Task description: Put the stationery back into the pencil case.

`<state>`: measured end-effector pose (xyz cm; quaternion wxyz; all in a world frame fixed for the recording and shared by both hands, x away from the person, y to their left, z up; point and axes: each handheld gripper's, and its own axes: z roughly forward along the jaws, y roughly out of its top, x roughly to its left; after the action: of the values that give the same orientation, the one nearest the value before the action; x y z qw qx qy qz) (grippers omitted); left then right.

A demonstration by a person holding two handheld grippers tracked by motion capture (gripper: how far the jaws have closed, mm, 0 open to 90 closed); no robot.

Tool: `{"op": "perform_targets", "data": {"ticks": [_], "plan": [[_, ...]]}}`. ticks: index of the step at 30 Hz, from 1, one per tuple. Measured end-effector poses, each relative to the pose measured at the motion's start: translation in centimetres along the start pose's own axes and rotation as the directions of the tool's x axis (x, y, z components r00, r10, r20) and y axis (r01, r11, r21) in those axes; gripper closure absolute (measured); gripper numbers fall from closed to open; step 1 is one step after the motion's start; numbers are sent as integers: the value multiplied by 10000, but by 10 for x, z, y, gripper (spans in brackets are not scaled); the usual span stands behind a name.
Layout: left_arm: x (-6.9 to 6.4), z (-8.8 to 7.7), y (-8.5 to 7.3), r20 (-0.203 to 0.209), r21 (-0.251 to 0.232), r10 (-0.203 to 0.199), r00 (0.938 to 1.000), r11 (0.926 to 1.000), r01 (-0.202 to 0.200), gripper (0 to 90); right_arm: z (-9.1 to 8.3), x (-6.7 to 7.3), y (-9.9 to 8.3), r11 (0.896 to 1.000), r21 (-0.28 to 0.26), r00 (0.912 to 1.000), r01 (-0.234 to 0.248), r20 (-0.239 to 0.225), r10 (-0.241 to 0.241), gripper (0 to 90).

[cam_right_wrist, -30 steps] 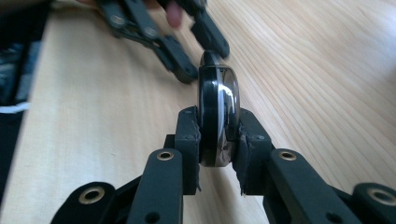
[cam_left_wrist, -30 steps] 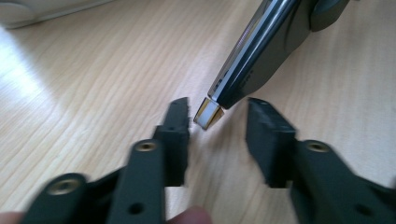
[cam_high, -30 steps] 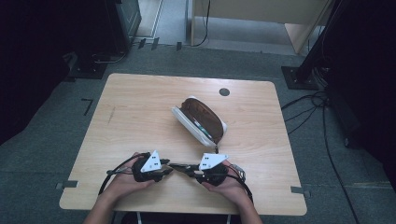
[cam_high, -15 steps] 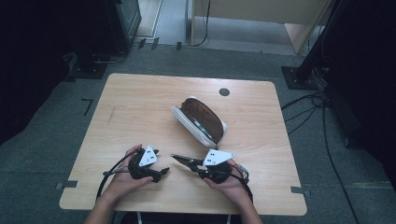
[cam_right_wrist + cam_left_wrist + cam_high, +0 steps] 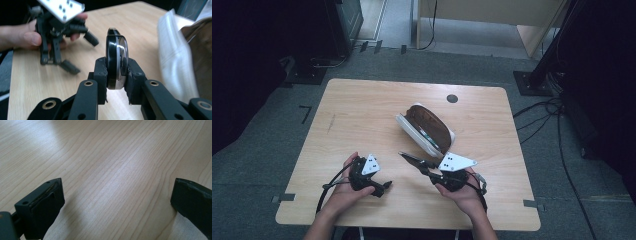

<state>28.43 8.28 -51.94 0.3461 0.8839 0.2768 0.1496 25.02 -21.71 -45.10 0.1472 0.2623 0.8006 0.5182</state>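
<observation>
High view: the right gripper [image 5: 404, 156] holds folded glasses [image 5: 412, 160] near the open case [image 5: 427, 127] on the desk [image 5: 362, 110].

Left gripper view: the left gripper [image 5: 117, 202] has just opened wide, holding nothing.

Right gripper view: the gripper pinches the lenses, so lift slowly and keep the glasses level.

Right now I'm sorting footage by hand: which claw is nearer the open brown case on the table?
Right. The right claw hovers beside the open brown case, gripping folded dark glasses; the left claw sits farther back, open.

left gripper [image 5: 384, 186] jaws apart | right gripper [image 5: 409, 158] holds dark glasses [image 5: 412, 159] | case [image 5: 427, 129] open
</observation>
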Motion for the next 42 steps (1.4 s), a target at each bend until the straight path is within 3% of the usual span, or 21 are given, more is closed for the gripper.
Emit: {"op": "perform_targets", "data": {"ticks": [5,9,11,15,18,21,25,29,30,32,36,42], "plan": [[-1,-1,-1,-371,-35,-51,9993,10000,50,0,-7,-6,16,9995,-300,9995,98,304,-89,739],[2,-3,-1,-512,15,-350,9981,9994,351,0,-11,-11,29,9987,-502,9982,101,602,-71,739],[5,-6,-2,-516,42,-459,9976,9989,461,0,-13,-14,34,9982,-600,9972,70,749,-25,739],[17,-13,-9,-932,92,-756,9928,9970,768,0,-15,-19,41,9978,-666,9953,77,967,-12,739],[27,-20,-15,-1260,145,-1032,9866,9943,1058,0,-18,-24,46,9972,-743,9923,37,1235,55,739],[35,-25,-21,-1876,289,-1142,9756,9921,1217,0,-21,-30,50,9958,-911,9888,-70,1479,205,739],[49,-31,-30,-2082,369,-1657,9640,9835,1770,0,-23,-41,51,9920,-1155,9820,-517,1749,715,739],[59,-38,-39,-2427,317,-2241,9438,9706,2386,0,-16,-55,45,9917,-899,9668,-914,2305,1100,738],[61,-40,-42,-2500,250,-2476,9361,9648,2619,0,-15,-56,44,9914,-842,9652,-1002,2339,1174,739],[64,-44,-48,-2444,153,-2737,9303,9581,2859,0,-9,-63,39,9917,-569,9577,-1149,2587,1258,739],[69,-47,-55,-2215,-2,-3109,9243,9478,3188,0,3,-73,29,9892,-157,9488,-1456,2811,1442,738],[71,-47,-55,-2290,19,-3163,9206,9456,3253,0,22,-80,21,9838,587,9410,-1693,3065,1436,738]]}}
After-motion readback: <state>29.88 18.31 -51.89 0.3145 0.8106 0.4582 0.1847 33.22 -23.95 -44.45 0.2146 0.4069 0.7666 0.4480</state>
